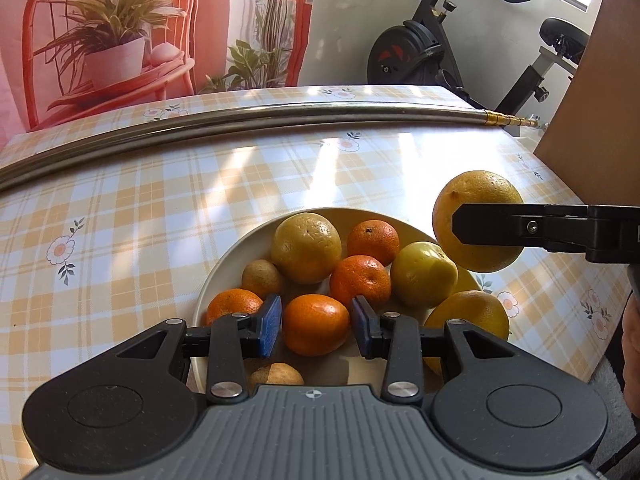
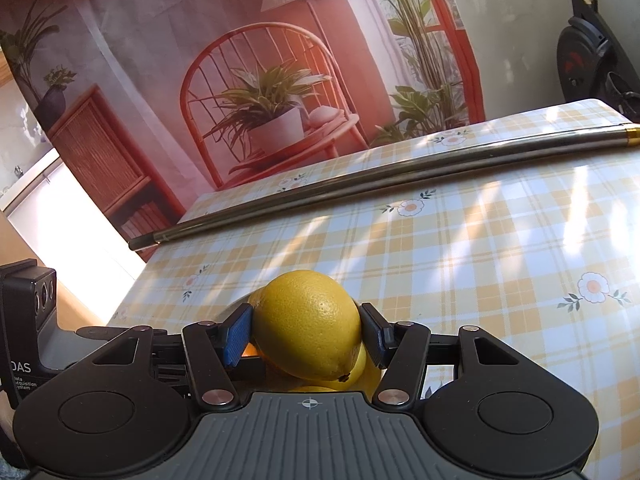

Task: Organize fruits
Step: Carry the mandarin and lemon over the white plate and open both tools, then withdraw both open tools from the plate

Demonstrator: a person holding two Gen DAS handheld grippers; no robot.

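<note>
A cream plate (image 1: 224, 268) on the checked tablecloth holds several fruits: mandarins, yellow oranges, a green-yellow apple (image 1: 423, 274) and kiwis. My left gripper (image 1: 316, 326) is open, its blue pads on either side of a mandarin (image 1: 316, 324), with a small gap on each side. My right gripper (image 2: 307, 330) is shut on a large yellow orange (image 2: 308, 324) and holds it in the air. In the left wrist view that orange (image 1: 476, 196) hangs above the plate's right edge, held by the right gripper's finger (image 1: 520, 226).
A long metal rod (image 1: 240, 122) lies across the far side of the table. A brown board (image 1: 592, 120) stands at the right edge. An exercise bike (image 1: 424, 48) and a printed backdrop (image 1: 120, 28) are behind the table.
</note>
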